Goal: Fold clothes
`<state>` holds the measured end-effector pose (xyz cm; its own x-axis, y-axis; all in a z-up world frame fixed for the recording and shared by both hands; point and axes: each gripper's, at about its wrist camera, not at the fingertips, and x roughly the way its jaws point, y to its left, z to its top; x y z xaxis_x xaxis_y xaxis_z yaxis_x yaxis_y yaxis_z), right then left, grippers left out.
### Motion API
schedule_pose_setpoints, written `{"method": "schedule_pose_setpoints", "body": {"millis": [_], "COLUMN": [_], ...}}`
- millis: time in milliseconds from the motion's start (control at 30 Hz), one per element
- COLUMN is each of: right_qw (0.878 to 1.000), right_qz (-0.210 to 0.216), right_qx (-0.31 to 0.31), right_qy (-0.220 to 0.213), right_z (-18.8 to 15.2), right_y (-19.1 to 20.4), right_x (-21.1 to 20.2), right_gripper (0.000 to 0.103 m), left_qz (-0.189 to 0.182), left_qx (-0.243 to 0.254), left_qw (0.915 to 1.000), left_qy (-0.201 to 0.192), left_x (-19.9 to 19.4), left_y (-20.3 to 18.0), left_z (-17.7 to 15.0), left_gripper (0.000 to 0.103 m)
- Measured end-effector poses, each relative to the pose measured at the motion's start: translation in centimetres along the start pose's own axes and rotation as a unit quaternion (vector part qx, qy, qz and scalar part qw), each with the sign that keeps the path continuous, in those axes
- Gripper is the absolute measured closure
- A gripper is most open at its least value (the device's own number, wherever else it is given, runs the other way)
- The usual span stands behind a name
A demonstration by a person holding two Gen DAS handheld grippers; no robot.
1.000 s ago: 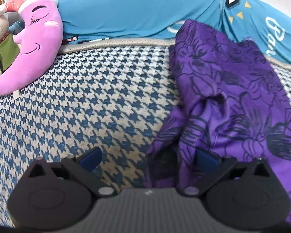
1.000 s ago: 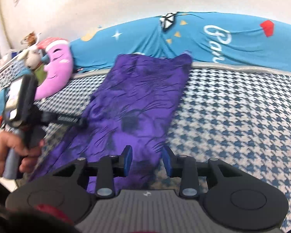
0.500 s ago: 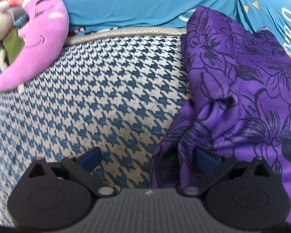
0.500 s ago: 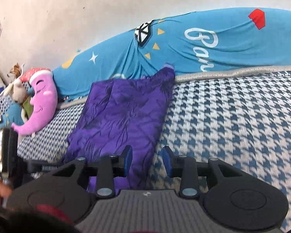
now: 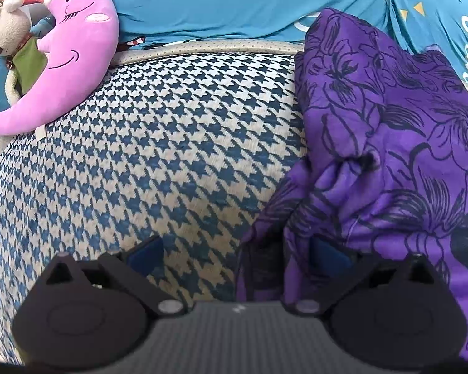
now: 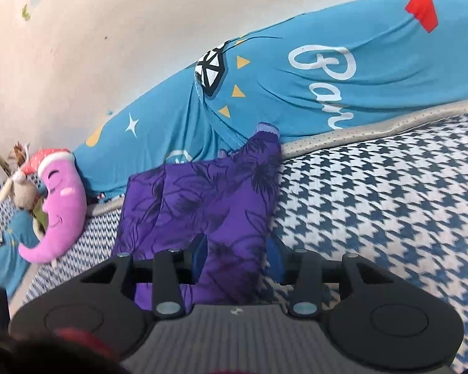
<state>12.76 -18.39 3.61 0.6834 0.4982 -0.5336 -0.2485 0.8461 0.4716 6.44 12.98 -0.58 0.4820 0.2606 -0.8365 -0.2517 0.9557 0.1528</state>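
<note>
Purple floral garment: lies on the houndstooth bed, long axis running from the near edge to the blue pillow. Left gripper: spread wide, near hem over one finger, presumably poised to pinch. Right gripper: jaws opening, cloth between, likely letting go after a fold.

Left gripper, lower centre of the left wrist view: black linkages spread wide, blue pads far apart, the right-hand pad partly hidden by purple cloth. Right gripper, lower centre of the right wrist view: jaws opening, blue pads either side of a cloth fold lying between them, the gripper tilted downward.
</note>
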Motion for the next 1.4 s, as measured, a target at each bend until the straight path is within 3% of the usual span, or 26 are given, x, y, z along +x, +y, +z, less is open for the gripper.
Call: {"method": "schedule_pose_setpoints", "body": {"millis": [433, 967, 1000, 1100, 1200, 1400], "right_qw": [0.996, 0.996, 0.996, 0.995, 0.994, 0.998], "right_qz": [0.011, 0.041, 0.045, 0.056, 0.065, 0.039], "right_qx": [0.083, 0.074, 0.076, 0.082, 0.091, 0.055], "right_qy": [-0.001, 0.011, 0.012, 0.013, 0.013, -0.014], "right_z": [2.0, 2.4, 2.4, 2.3, 2.0, 2.2], "right_y": [-2.9, -2.0, -2.0, -2.1, -2.2, -0.5], "right_x": [4.4, 8.9, 9.1, 9.7, 10.0, 8.8], "right_gripper": [0.055, 0.054, 0.056, 0.075, 0.088, 0.092], "left_qz": [-0.005, -0.015, -0.015, -0.018, -0.021, -0.009], "left_qx": [-0.002, -0.003, -0.003, 0.0, -0.001, 0.009], "left_qw": [1.0, 0.9999, 0.9999, 0.9998, 0.9998, 0.9999], "left_qy": [0.001, -0.001, -0.001, -0.003, -0.002, -0.004], "left_x": [-0.3, -0.2, -0.2, -0.2, -0.2, -0.5], "left_y": [0.3, 0.7, 0.7, 0.7, 0.8, 0.4], "left_z": [0.0, 0.0, -0.1, -0.1, -0.1, 0.0], "left_gripper": [0.0, 0.0, 0.0, 0.0, 0.0, 0.0]}}
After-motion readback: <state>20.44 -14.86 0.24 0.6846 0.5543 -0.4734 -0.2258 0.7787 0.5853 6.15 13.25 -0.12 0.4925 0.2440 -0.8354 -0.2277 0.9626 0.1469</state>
